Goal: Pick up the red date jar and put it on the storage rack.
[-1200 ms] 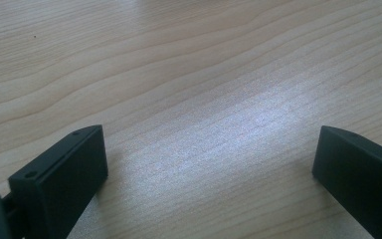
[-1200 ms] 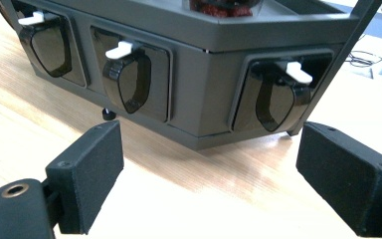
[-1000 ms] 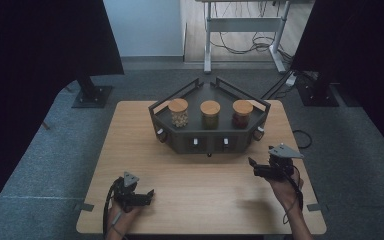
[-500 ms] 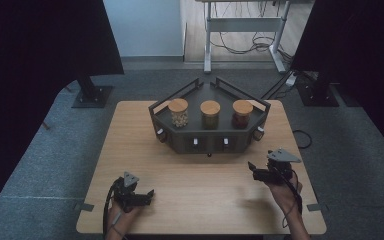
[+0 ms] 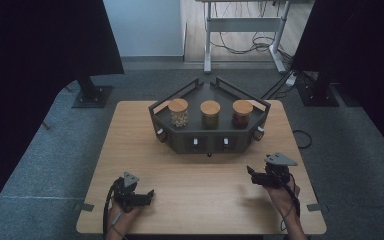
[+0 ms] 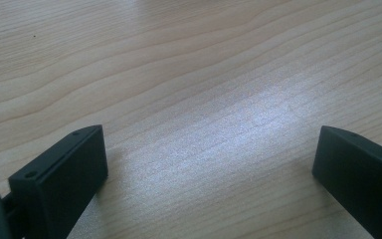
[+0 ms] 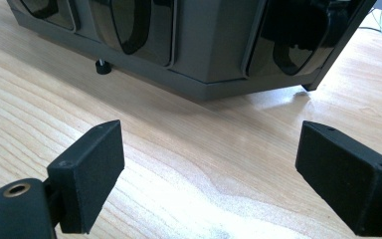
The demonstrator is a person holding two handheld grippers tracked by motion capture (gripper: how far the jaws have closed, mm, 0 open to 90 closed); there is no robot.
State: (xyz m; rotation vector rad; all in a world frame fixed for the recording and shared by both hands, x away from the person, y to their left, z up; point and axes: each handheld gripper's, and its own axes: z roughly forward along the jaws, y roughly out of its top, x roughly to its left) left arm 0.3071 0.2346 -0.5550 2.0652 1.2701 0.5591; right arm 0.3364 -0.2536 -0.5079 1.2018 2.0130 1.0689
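Your right gripper (image 5: 252,174) hangs just off the near-right corner of the dark rack (image 5: 210,142), jaws spread wide and holding nothing; your left gripper (image 5: 149,194) sits low on the table (image 5: 130,135) well short of the rack's near-left side, jaws just as wide and empty. Atop the rack stand three cork-lidded jars: left jar (image 5: 178,112), middle jar (image 5: 210,114), right jar (image 5: 242,113). Watch the risk: come in low with the right gripper and a jaw could clip the rack's front panel (image 7: 204,45) or its small foot (image 7: 102,67) and shove the whole thing; reach over too fast and the raised rail could catch you, tipping a jar. Jar contents are hard to make out, and the right gripper view cuts off everything above the rack's glossy front windows.
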